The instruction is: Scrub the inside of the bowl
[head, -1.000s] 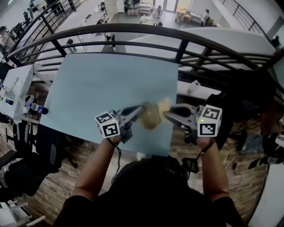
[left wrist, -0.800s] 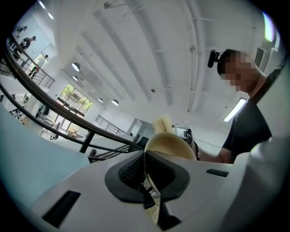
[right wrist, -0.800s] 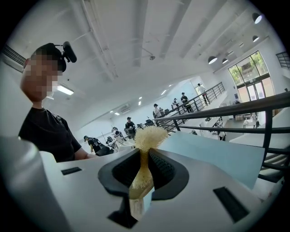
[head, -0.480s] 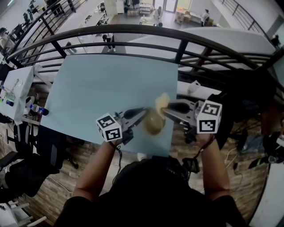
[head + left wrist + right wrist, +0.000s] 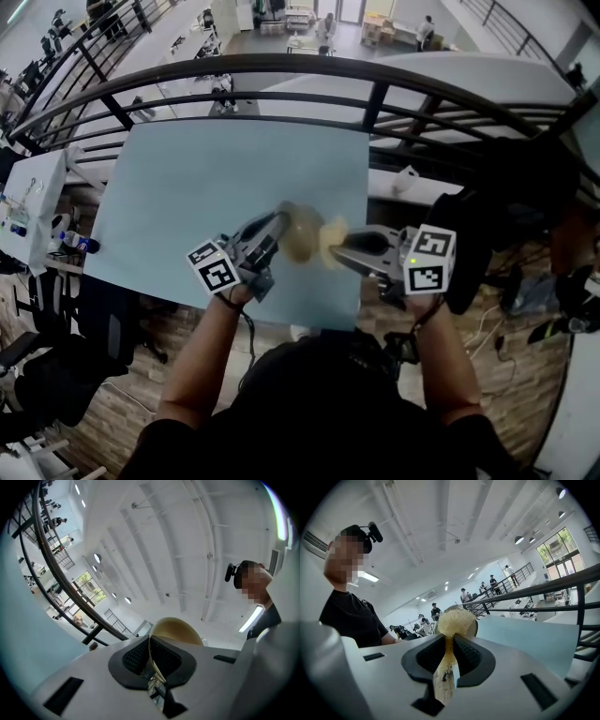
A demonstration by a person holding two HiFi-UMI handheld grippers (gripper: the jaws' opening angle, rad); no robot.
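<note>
Tan bowl (image 5: 298, 234), pinched by its rim in the left gripper (image 5: 273, 231), hangs over the surface's (image 5: 206, 178) near right corner. It has risen and tilted toward the scrubber (image 5: 335, 243) clamped in the right gripper (image 5: 346, 248), so scrubbing seems underway.

An open-plan office or lab hall, seen from a mezzanine: beyond the jaws a black railing (image 5: 281, 64), desks (image 5: 302, 16) and standing people (image 5: 464, 594) below, tall windows (image 5: 558, 550), strip-lit ceiling (image 5: 440, 517).
</note>
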